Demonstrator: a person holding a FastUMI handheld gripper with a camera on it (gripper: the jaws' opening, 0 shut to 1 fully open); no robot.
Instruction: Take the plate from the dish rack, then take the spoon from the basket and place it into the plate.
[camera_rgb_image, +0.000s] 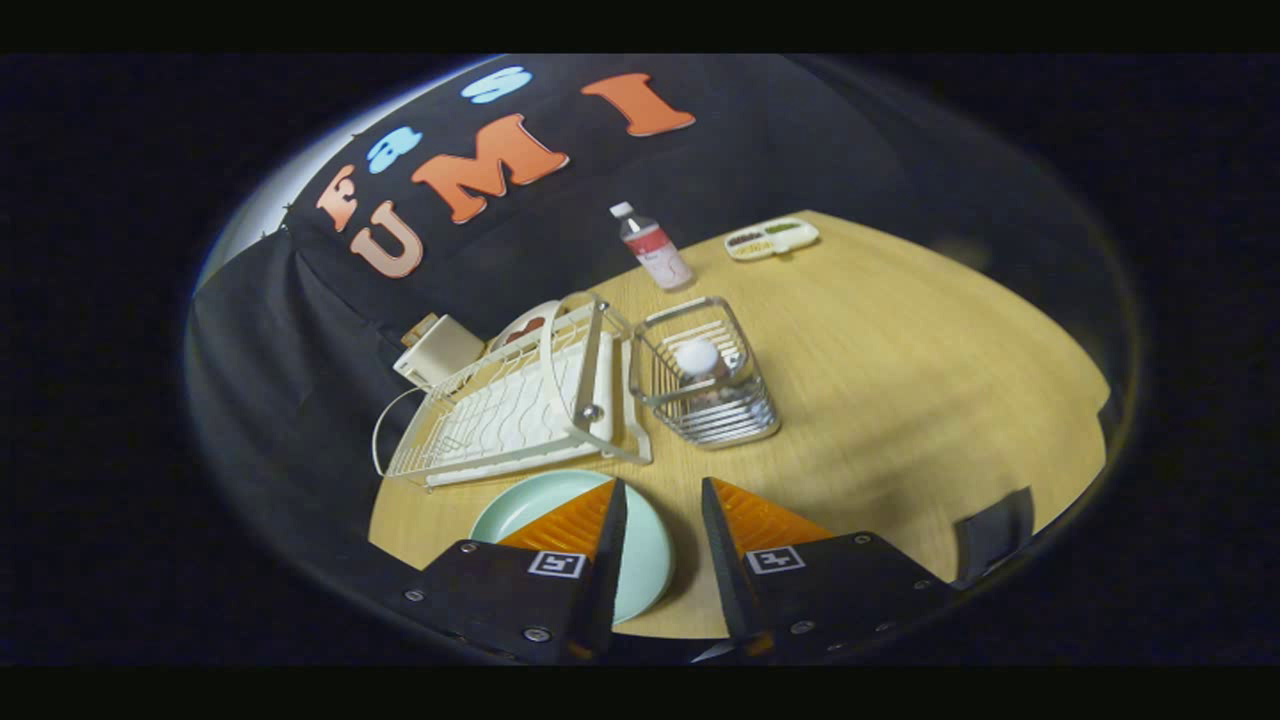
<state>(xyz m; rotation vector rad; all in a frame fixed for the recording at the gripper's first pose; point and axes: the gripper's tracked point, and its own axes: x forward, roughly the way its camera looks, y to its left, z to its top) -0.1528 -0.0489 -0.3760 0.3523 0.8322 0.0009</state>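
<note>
The plate (545, 505) is lying flat on the surface (900, 400), near its front edge and just in front of the rack (510, 405); the left finger of the gripper (663, 520) is overlapping it in this view, so that part of the task looks done. The gripper is standing open, its fingers spread and holding nothing, with bare wood showing in the gap between them.

The spoon (697, 357) is standing upright in the wire basket (705, 385), just right of the rack and straight beyond the fingers, its pale rounded end sticking up above the rim. It looks light and stiff, probably smooth plastic or ceramic, so it is likely to be slippery between flat pads and may pivot if pinched off-centre. The exposed top is the only part clear of the wires, so that is the place to take hold, closing across the narrow part just under the rounded end and lifting straight up so it is not catching on the basket. The basket itself seems light and could be dragged along.

The surface is a smooth wooden top, offering little grip to the plate. Toward its far edge a bottle (652, 248) is standing and a small tray (771, 238) is lying, well apart from the basket. Black cloth is hanging behind as the booth wall.
</note>
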